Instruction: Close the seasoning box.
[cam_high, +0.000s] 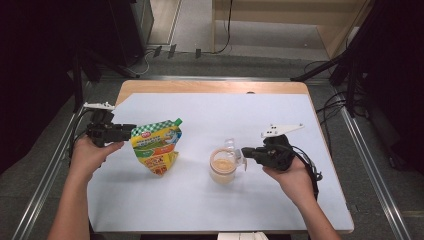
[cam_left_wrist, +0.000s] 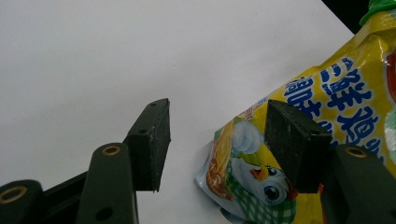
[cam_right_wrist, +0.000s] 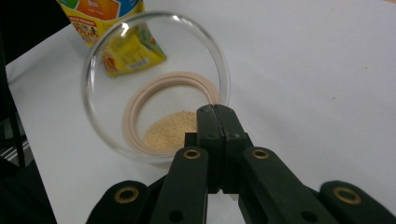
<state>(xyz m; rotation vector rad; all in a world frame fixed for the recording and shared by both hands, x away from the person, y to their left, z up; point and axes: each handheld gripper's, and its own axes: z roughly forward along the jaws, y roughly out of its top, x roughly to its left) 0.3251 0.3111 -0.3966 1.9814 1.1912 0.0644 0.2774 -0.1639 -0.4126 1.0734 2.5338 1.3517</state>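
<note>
Left gripper (cam_high: 129, 131), jaws apart, stands at the edge of the yellow-and-green printed spout pouch (cam_high: 156, 145) leaning upright on the white counter (cam_high: 200, 210). Right gripper (cam_high: 244, 152), jaws pressed together, pinches the rim of the clear glass jar (cam_high: 223, 167) holding beige powder. Risk: an unclamped pouch could slip; a rim-only pinch may tip the jar.

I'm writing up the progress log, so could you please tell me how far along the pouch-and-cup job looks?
Done: some powder already lies in the glass cup. In hand: the right claw is shut on the cup's near rim, steadying it, while the left claw is open around the edge of the seasoning pouch. Left, probably: closing on the pouch and handling it further.
</note>
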